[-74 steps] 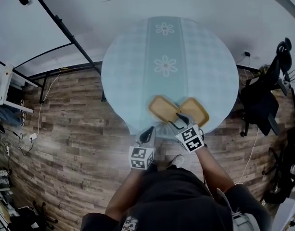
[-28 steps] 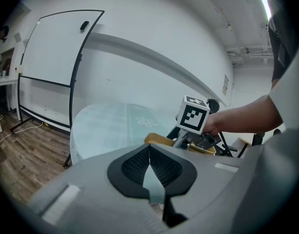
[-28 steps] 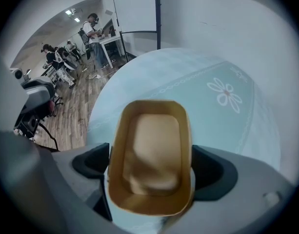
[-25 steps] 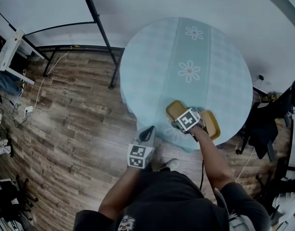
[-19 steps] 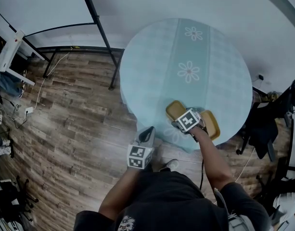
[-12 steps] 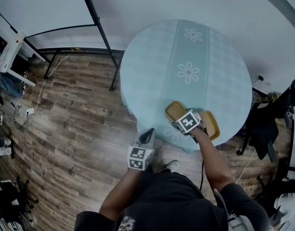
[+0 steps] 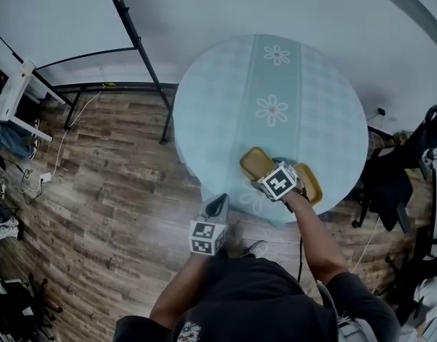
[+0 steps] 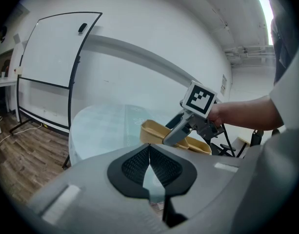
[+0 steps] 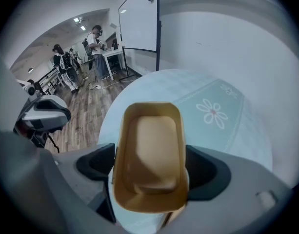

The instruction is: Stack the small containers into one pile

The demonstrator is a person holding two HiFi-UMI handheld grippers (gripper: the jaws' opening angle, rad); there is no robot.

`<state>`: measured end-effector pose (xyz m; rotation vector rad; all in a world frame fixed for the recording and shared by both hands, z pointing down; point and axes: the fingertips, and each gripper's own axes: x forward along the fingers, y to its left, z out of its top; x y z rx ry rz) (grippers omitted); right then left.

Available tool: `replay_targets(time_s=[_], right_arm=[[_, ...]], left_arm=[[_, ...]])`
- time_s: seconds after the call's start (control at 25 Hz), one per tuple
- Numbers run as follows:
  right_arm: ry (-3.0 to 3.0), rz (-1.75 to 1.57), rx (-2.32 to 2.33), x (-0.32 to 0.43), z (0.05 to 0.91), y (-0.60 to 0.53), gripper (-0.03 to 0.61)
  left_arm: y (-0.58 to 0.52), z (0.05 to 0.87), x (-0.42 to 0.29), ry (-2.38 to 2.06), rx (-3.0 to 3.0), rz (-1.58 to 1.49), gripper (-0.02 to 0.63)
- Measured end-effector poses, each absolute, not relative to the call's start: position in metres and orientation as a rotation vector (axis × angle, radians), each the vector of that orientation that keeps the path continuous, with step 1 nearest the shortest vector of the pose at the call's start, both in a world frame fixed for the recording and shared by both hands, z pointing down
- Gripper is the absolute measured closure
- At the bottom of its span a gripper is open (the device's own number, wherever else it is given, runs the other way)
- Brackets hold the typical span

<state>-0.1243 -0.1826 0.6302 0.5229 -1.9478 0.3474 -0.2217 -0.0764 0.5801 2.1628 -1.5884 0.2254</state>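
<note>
Two shallow tan containers sit near the round table's front edge. My right gripper comes down over the left container. In the right gripper view its jaws have just been closing and now press on both long sides of that container, which hangs a little above the cloth. The other container lies just to the right on the table. My left gripper hovers off the table over the floor, shut and holding nothing. From the left gripper view I see the held container with the right gripper on it.
A light blue cloth with flower prints covers the table. A whiteboard on a black stand stands at the back left, and a dark chair at the right. Several people stand far off in the room.
The right gripper has risen slightly with the left container between its jaws. The left gripper has stayed where it was.
</note>
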Motion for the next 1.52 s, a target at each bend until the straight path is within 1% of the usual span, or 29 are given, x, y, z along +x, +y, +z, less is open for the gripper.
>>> replay_targets(time_s=[0.2,0.4,0.72,1.08,1.28,1.52], right_arm=[[-1.988,0.303,0.56,-0.123,0.591,-0.188,0.118],[-1.971,0.344,0.629,-0.091,0.581,-0.192,0.118],[-1.886,0.416,0.748,-0.013,0.59,-0.186,0.117],[-1.796,0.481,0.782,0.045,0.608,-0.174,0.118],[-1.79,0.46,0.79,0.056,0.615,-0.181,0.118],[-1.802,0.544,0.791,0.057,0.628,-0.179,0.118]], left_arm=[[-0.079,0.58,-0.211,-1.546,2.19,0.228,0.607],[-0.091,0.571,-0.189,-1.486,2.252,0.236,0.607],[-0.108,0.568,-0.152,-1.395,2.329,0.253,0.607],[-0.111,0.571,-0.113,-1.313,2.368,0.28,0.607],[-0.111,0.577,-0.11,-1.309,2.359,0.298,0.607],[-0.108,0.583,-0.107,-1.306,2.345,0.314,0.607]])
